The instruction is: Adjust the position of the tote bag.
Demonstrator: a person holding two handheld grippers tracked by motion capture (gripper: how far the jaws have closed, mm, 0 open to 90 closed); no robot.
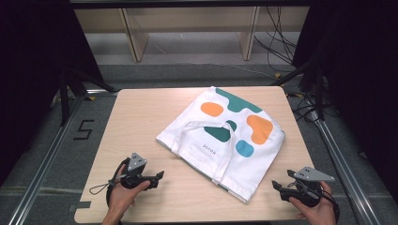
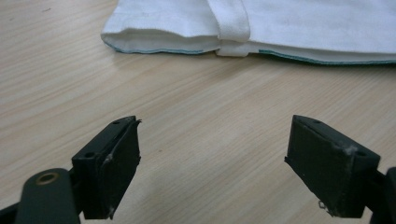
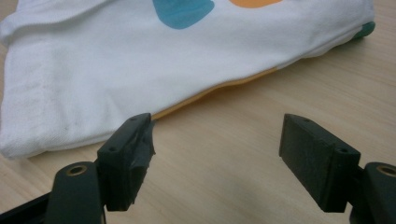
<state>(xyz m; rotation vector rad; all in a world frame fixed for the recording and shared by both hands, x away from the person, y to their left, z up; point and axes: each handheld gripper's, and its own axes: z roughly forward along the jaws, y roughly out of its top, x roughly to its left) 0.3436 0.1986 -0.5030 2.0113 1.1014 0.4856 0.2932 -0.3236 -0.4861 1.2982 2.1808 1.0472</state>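
A white tote bag [image 1: 225, 136] printed with orange, green and blue blobs lies flat on the light wooden table [image 1: 136, 117], its straps folded across its front. My left gripper [image 1: 158, 176] rests near the table's front left, open and empty, pointing right toward the bag's edge [image 2: 187, 44]. At the front right my right gripper [image 1: 276, 185] is open with nothing between its black jaws. It points left at the bag's near corner [image 3: 116, 88]. In both gripper views [image 2: 212, 158] [image 3: 215, 158] bare wood shows between the jaws.
The table's front edge [image 1: 187, 221] lies just under both hands. Metal rails run along either side of the table. A wooden shelf frame [image 1: 187, 33] and loose cables stand on the floor beyond the far edge.
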